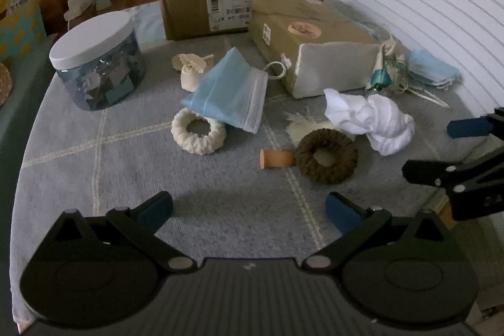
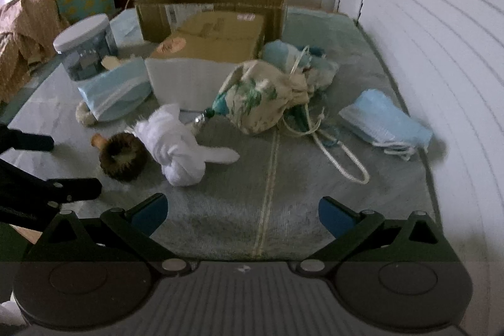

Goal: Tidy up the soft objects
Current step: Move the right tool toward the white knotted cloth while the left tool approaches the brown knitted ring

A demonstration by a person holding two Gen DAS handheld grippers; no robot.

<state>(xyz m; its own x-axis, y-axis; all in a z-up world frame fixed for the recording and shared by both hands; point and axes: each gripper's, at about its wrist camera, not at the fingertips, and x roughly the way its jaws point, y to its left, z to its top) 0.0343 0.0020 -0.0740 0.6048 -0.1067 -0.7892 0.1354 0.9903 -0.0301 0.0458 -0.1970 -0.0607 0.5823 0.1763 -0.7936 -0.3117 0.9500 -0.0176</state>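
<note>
On the grey blanket (image 1: pixel 94 147) lie a cream scrunchie (image 1: pixel 198 131), a brown scrunchie (image 1: pixel 327 161), a bagged blue mask pack (image 1: pixel 228 93) and a knotted white cloth (image 1: pixel 371 120). My left gripper (image 1: pixel 249 210) hovers open in front of them, holding nothing. In the right wrist view the white cloth (image 2: pixel 176 144) and brown scrunchie (image 2: pixel 123 159) lie ahead to the left, a floral drawstring pouch (image 2: pixel 264 96) lies in the middle and a stack of blue masks (image 2: pixel 387 120) on the right. My right gripper (image 2: pixel 244 214) is open and empty above bare blanket.
An open cardboard box (image 1: pixel 220 8) stands at the back, with a closed brown box (image 1: pixel 302 37) in front of it. A white-lidded jar (image 1: pixel 97 62) stands at the left. A small orange spool (image 1: pixel 275 159) touches the brown scrunchie. White shutters (image 2: pixel 441 37) line the right side.
</note>
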